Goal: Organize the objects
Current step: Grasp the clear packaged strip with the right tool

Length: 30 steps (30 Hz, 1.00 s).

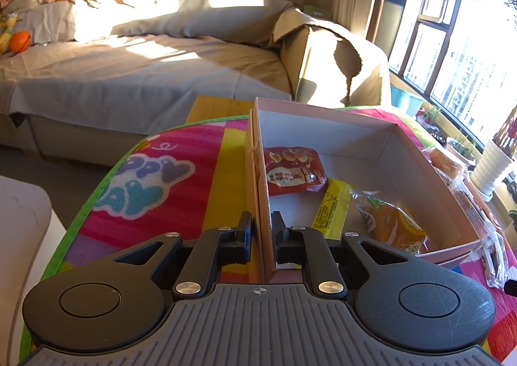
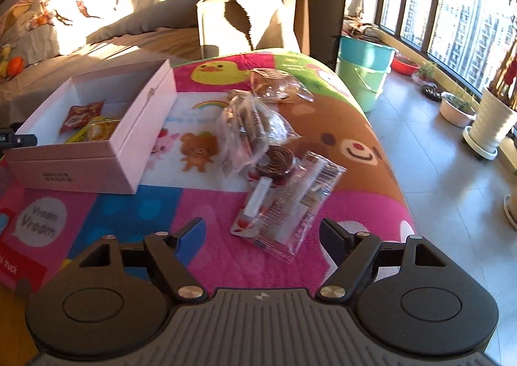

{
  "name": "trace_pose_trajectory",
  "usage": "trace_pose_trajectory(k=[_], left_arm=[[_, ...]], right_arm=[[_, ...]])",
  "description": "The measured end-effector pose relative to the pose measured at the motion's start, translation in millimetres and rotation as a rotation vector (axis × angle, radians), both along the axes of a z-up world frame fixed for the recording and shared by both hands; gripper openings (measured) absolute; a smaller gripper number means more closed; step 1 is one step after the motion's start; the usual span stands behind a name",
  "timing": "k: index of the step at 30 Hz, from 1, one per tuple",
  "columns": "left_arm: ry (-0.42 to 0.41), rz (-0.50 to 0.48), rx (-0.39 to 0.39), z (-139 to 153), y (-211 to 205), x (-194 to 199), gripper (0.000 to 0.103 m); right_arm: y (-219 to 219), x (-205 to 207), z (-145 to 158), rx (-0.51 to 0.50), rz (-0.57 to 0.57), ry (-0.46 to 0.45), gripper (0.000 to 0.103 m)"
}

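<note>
A pink cardboard box (image 1: 355,127) (image 2: 142,127) stands on a colourful play mat. It holds a red snack packet (image 1: 294,170) (image 2: 82,115), a yellow packet (image 1: 332,207) and an orange wrapped snack (image 1: 391,224). My left gripper (image 1: 261,230) is shut on the box's left wall, one finger outside and one inside. My right gripper (image 2: 261,230) is open and empty, hovering just before a clear wrapped packet (image 2: 290,204). Beyond it lie a bag with a dark spiral candy (image 2: 255,136) and another clear snack bag (image 2: 278,85).
The play mat (image 1: 155,185) (image 2: 135,211) covers a low surface whose right edge drops to the tiled floor. A grey sofa (image 1: 129,62) stands behind. Green buckets (image 2: 362,75) and white plant pots (image 2: 491,120) stand by the window at the right.
</note>
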<state>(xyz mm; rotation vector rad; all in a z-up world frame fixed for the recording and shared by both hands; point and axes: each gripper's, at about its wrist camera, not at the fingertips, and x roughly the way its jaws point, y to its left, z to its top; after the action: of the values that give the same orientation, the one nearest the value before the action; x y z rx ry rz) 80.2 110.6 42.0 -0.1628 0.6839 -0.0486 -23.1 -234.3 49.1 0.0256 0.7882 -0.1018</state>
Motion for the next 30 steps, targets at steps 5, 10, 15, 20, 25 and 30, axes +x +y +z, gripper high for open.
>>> trace_pose_trajectory(k=[5, 10, 15, 20, 25, 30], left_arm=[[0.000, 0.000, 0.000, 0, 0, 0, 0.014], [0.000, 0.000, 0.000, 0, 0, 0, 0.014], [0.000, 0.000, 0.000, 0, 0, 0, 0.014], [0.000, 0.001, -0.001, 0, 0, 0, 0.014], [0.000, 0.001, -0.001, 0, 0, 0, 0.014], [0.000, 0.002, -0.003, 1, 0, 0, 0.014]], right_arm=[[-5, 8, -3, -0.011, -0.016, -0.012, 0.078], [-18, 26, -7, 0.044, -0.077, -0.014, 0.078], [-32, 44, -17, 0.110, -0.132, 0.003, 0.069], [-26, 49, -19, 0.093, -0.098, 0.008, 0.061], [-21, 38, -15, 0.047, -0.038, 0.016, 0.042], [-18, 23, -9, 0.018, 0.000, 0.037, 0.036]])
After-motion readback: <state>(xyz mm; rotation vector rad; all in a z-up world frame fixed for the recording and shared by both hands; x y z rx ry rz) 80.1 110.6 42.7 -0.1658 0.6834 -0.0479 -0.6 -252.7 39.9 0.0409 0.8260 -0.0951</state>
